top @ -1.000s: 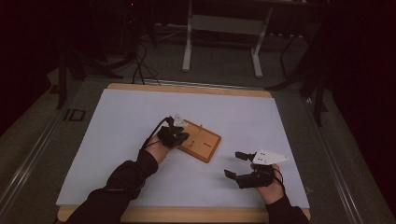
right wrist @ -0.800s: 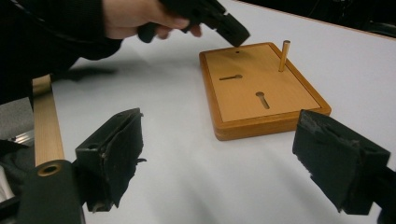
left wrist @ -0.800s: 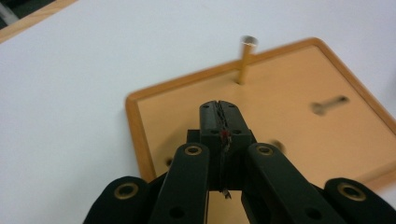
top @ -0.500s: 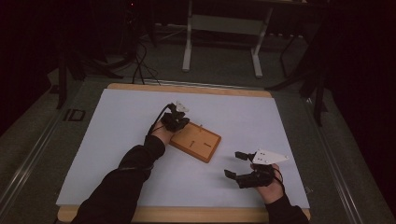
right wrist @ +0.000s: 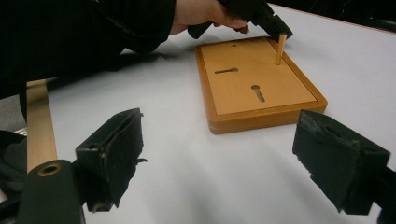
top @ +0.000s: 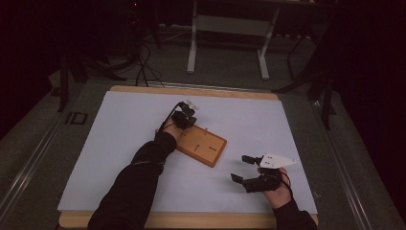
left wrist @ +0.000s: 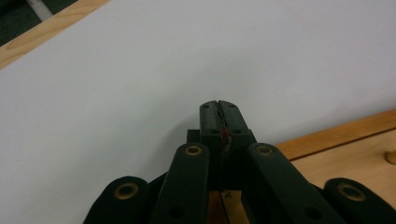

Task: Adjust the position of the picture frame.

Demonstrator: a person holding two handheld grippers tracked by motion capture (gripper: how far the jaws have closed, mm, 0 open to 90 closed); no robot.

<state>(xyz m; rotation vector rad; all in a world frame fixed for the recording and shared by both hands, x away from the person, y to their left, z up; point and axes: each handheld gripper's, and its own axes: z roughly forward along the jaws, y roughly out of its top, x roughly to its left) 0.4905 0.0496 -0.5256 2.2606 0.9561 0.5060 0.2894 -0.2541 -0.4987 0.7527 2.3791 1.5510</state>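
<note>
A: Where's the board?

B: The flat rectangular wooden board (top: pixel 201 146) with two keyhole slots lies mid-table (top: pixel 119 143) on the white sheet. A short wooden peg (right wrist: pixel 280 48) stands upright at its far corner.

A: And my claws?

B: My left claw (top: pixel 187 115) hovers past the board's far edge, jaws pressed together, gripping nothing. My right claw (top: pixel 243 168) hangs near the table's front edge, jaws spread wide.

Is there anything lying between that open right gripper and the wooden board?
Nothing visible: only bare white table covering lies between the right gripper and the flat wooden board with keyhole slots.
</note>
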